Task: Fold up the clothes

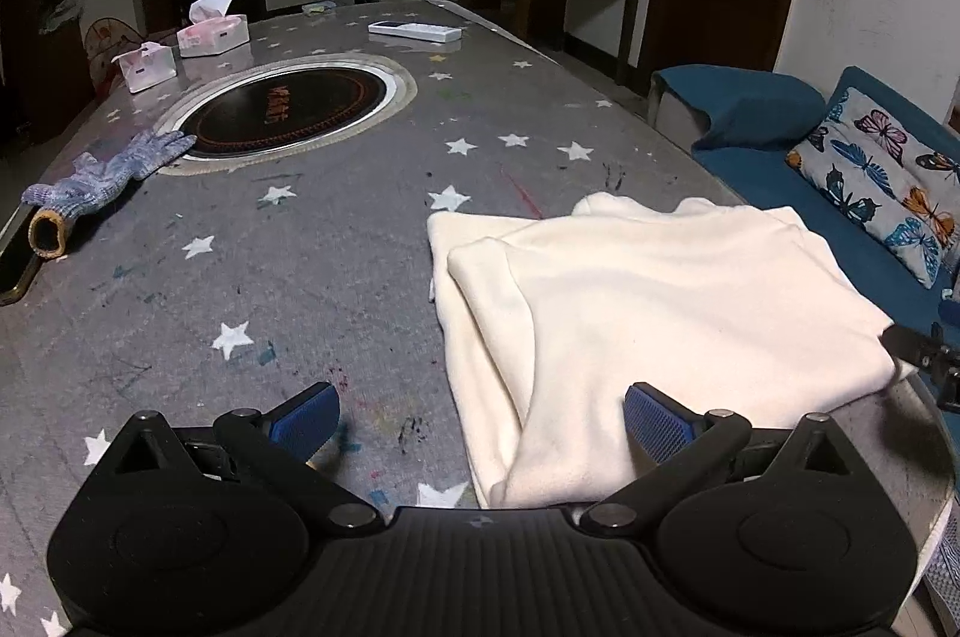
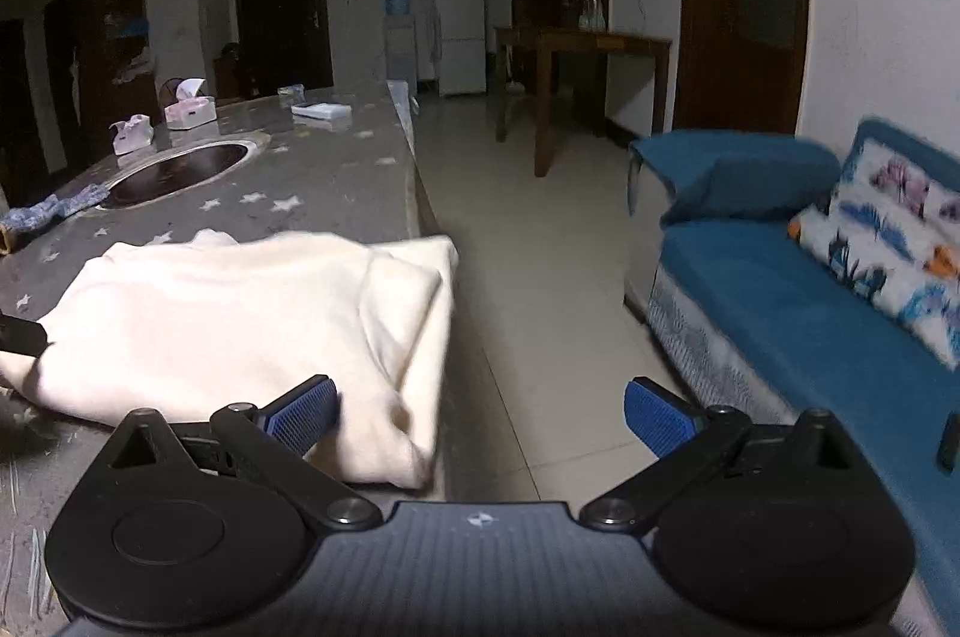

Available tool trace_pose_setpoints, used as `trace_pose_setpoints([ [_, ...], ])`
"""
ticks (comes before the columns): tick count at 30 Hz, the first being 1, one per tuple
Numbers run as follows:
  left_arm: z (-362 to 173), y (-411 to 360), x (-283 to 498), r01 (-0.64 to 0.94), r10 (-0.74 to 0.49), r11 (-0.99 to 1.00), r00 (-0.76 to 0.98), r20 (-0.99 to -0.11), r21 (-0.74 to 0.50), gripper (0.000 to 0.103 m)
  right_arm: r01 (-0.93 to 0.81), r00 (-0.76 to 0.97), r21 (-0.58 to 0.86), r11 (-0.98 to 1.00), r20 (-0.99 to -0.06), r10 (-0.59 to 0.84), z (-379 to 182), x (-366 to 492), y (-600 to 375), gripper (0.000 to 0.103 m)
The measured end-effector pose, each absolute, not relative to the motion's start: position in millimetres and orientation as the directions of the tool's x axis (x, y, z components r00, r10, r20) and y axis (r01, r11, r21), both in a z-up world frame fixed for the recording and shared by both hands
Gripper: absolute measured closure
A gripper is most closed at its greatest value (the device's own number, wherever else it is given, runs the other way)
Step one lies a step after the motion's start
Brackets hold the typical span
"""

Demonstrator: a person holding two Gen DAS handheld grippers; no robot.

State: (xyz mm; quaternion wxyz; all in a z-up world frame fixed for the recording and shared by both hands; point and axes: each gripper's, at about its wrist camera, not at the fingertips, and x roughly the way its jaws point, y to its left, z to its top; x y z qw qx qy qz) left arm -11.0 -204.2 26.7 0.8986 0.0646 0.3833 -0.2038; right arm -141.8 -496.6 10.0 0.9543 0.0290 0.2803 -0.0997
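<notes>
Left wrist view. Left tongs (image 1: 482, 418) nearest the lens, fingers spread wide, nothing between the pads. The left pad (image 1: 306, 421) hangs over bare table cover; the right pad (image 1: 659, 424) sits over the near part of the garment (image 1: 660, 313). Whether that pad touches the cloth cannot be told. The garment is cream, folded into a rough rectangle, lying flat at the table's (image 1: 336, 241) near right corner, its right side along the right edge. Its near left corner lies between the two pads. A dark piece of the right tongs (image 1: 927, 355) shows at the garment's right edge. Further up the table: a glove (image 1: 108, 175) near the left edge, touching the rim of a round inset hotplate (image 1: 288, 112); two tissue boxes (image 1: 186, 46) toward the far left corner; a remote (image 1: 414, 31) near the far edge. A blue sofa (image 1: 780, 157) with a butterfly cushion (image 1: 882, 175) stands beyond the right edge.

Right wrist view. Right tongs (image 2: 482, 418) nearest, fingers spread wide, gripping nothing. The left pad (image 2: 303, 418) sits over the garment's (image 2: 228, 313) near right corner; contact cannot be told. The right pad (image 2: 659, 424) hangs past the table (image 2: 336, 169) edge, over the floor (image 2: 540, 277). The garment lies ahead and left of the tongs, its right side flush with the table's right edge. The sofa (image 2: 780, 313) stands to the right across the floor.
</notes>
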Motion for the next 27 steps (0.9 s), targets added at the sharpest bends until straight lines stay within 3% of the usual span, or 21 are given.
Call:
trace_pose_setpoints([
  [6,25.9,-204.7,-10.9,0.415,-0.314,0.909,0.621,-0.718,-0.039,0.000,0.079,0.858,-0.018,0.997,-0.508,-0.078,20.8,-132.4,-463.7,0.000],
  [11,24.6,-204.7,-10.6,0.416,-0.316,0.908,0.613,-0.724,-0.043,0.000,0.005,0.831,-0.077,0.997,-0.554,-0.047,8.8,-120.4,-438.5,0.000],
  [20,20.6,-202.1,-9.2,0.410,-0.324,0.910,0.601,-0.731,-0.066,0.000,-0.016,0.864,-0.120,0.993,-0.502,-0.047,22.3,-115.9,-424.4,0.000],
  [27,18.4,-201.2,-10.5,0.413,-0.325,0.908,0.598,-0.732,-0.066,0.000,-0.063,0.842,-0.128,0.990,-0.540,-0.016,10.9,-97.7,-410.3,0.000],
])
